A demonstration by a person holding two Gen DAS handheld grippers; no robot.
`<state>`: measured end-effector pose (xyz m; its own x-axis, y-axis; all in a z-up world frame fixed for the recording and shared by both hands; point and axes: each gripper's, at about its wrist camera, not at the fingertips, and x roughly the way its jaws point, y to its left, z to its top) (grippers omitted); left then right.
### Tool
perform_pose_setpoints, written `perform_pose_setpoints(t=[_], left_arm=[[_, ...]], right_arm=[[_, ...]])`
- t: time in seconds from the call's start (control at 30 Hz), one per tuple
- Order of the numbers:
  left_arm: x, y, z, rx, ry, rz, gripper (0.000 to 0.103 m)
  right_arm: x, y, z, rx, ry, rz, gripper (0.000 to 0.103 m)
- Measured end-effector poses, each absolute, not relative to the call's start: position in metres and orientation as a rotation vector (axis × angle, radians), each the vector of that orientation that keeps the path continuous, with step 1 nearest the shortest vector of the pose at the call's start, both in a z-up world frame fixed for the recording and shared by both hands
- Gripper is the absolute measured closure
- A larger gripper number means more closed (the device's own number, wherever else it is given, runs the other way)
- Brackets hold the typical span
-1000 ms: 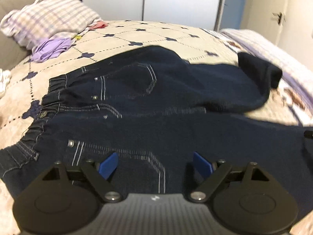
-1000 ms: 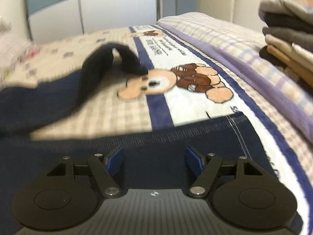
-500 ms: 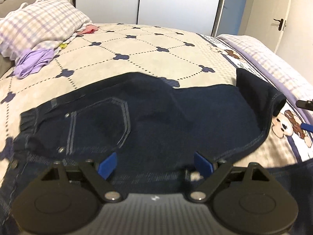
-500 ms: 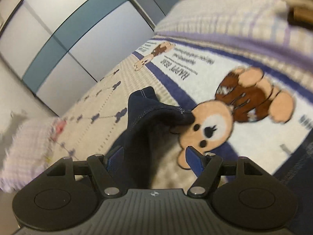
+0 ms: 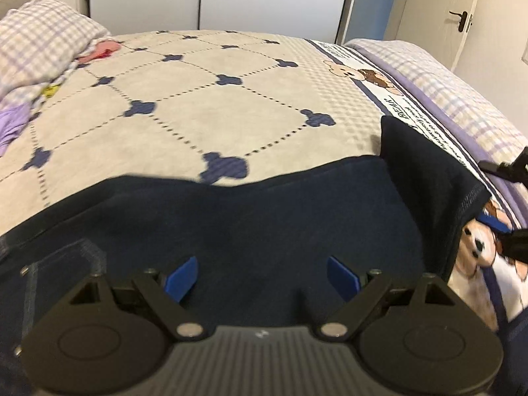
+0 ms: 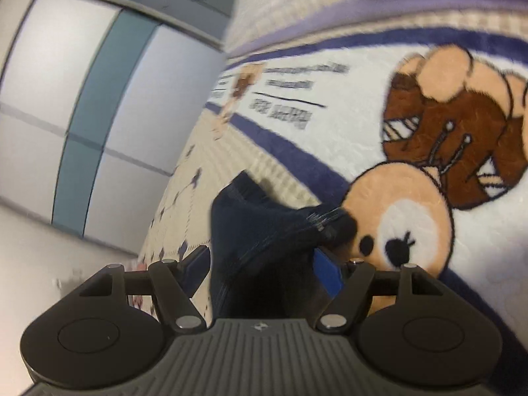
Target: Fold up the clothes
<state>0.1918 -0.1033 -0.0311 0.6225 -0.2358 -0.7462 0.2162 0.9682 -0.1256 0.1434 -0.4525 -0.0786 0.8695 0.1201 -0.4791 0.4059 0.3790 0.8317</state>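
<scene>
The left gripper (image 5: 260, 274) hangs over dark jeans (image 5: 264, 217) on the bed (image 5: 204, 112), its 2 blue pads (image 5: 181, 275) wide apart with nothing pinched. At the bed's right edge a cuff (image 5: 429, 178) stands up, the right gripper (image 5: 505, 198) beside it.

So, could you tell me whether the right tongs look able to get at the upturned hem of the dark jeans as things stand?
Probably yes. The right tongs stand open with the upturned hem of the jeans rising between the blue pads, and nothing lies in the way; whether a pad already touches the cloth is unclear.
</scene>
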Motion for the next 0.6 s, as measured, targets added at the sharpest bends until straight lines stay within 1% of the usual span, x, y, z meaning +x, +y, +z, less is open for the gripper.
perform_pose_setpoints(t=[0.1,0.17,0.23,0.37,0.47,0.6], left_arm=[[0.224,-0.125,-0.028,-0.027,0.861,-0.315,0.016],[0.247,-0.142,-0.025,-0.015,0.853,-0.365,0.016],[0.274,-0.166,-0.023,0.031,0.834,-0.411,0.016],[0.324,-0.209,-0.02,0.009,0.821,-0.52,0.016],[0.36,-0.236,-0.023,-0.034,0.855,-0.593,0.016],[0.399,-0.263,-0.029,-0.075,0.904,-0.66,0.016]], right_arm=[[0.157,-0.467,-0.091,1.254,0.555,-0.225,0.031],[0.16,-0.469,-0.097,1.233,0.571,-0.237,0.031],[0.16,-0.469,-0.102,1.206,0.55,-0.24,0.033],[0.154,-0.466,-0.109,1.155,0.48,-0.213,0.033],[0.149,-0.464,-0.113,1.104,0.438,-0.169,0.033],[0.141,-0.474,-0.116,1.153,0.41,-0.095,0.033]])
